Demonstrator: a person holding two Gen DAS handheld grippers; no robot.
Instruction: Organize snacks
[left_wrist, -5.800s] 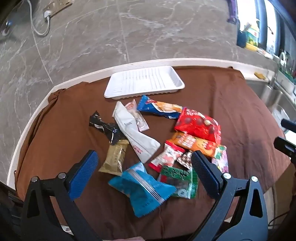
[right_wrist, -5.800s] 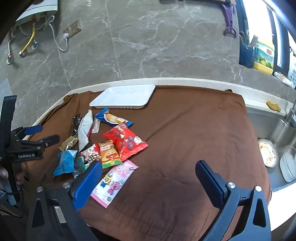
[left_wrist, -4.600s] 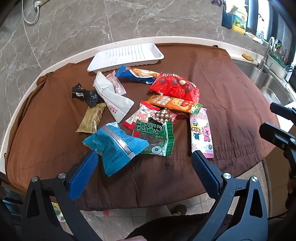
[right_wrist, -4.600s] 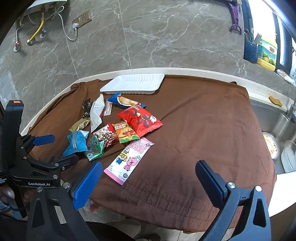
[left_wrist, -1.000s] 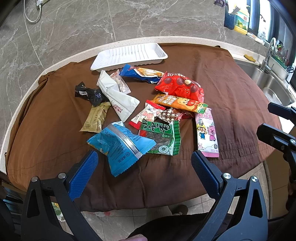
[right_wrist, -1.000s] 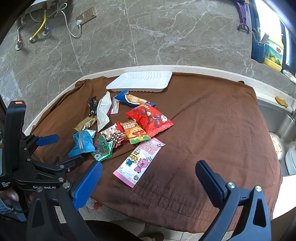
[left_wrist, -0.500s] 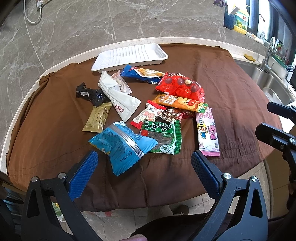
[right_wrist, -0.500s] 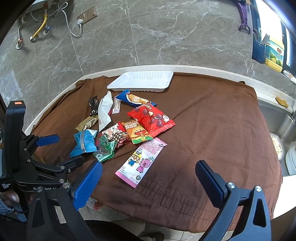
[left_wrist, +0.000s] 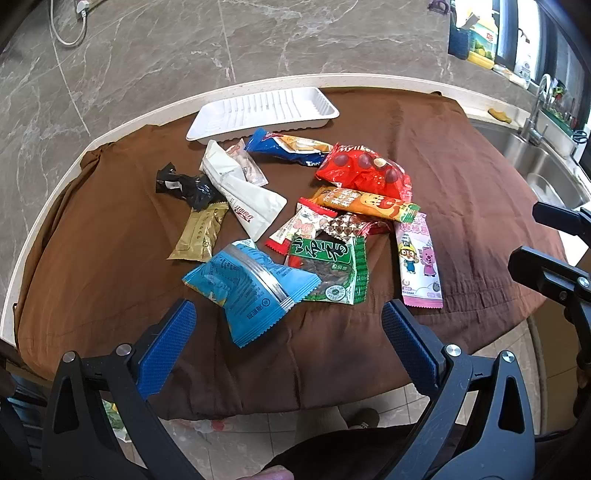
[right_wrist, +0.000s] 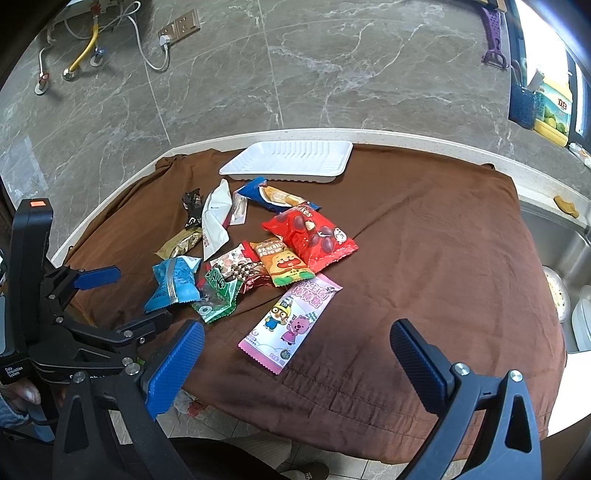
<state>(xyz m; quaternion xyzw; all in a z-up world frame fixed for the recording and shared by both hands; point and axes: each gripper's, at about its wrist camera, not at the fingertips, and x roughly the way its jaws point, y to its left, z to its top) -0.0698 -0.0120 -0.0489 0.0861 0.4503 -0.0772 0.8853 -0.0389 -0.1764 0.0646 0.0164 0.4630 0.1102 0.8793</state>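
Note:
Several snack packets lie in a loose pile on a brown cloth. Nearest my left gripper is a light blue packet, with a green packet and a pink cartoon packet beside it. A red packet, an orange packet, a white pouch and a gold packet lie further back. An empty white tray stands behind the pile. My left gripper is open and empty, just short of the blue packet. My right gripper is open and empty, near the pink packet.
The cloth covers a rounded counter against a marble wall. A steel sink lies to the right, with bottles on the sill. The left gripper shows in the right wrist view at the counter's left front edge. Tiled floor lies below.
Both grippers have crept slightly forward toward the pile over the last second. The packets have not moved. Both grippers stay open.

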